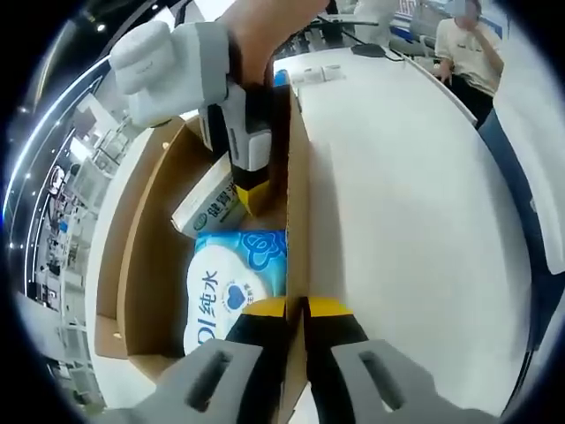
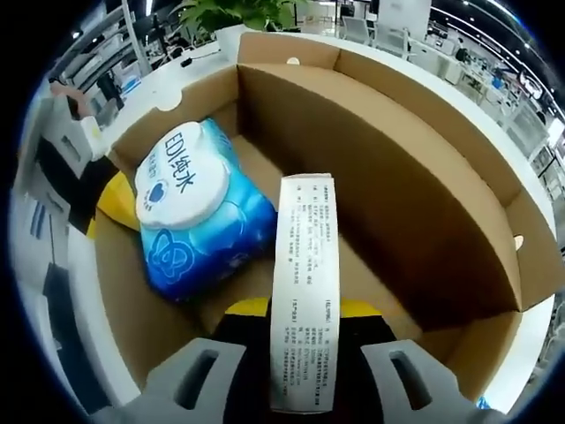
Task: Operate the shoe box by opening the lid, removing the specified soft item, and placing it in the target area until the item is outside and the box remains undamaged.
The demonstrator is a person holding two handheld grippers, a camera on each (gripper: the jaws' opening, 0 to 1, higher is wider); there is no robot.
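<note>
The left tool has its yellow-tipped jaws closed on the near wall of the open box, one jaw inside and one outside. Inside the box lies a blue wipes pack with a white lid. Beyond it, the right tool reaches down into the box and grips a small white carton, tilted. The box stands on a white bench. A seated person shows far off.

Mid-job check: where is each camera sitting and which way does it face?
Left gripper view: rides the left tongs, shut on the box wall, looking along it; right tongs and a hand show.
Right gripper view: rides the right tongs, gripping a small carton, facing into the box.
Shared: box, blue wipes pack, carton.
</note>
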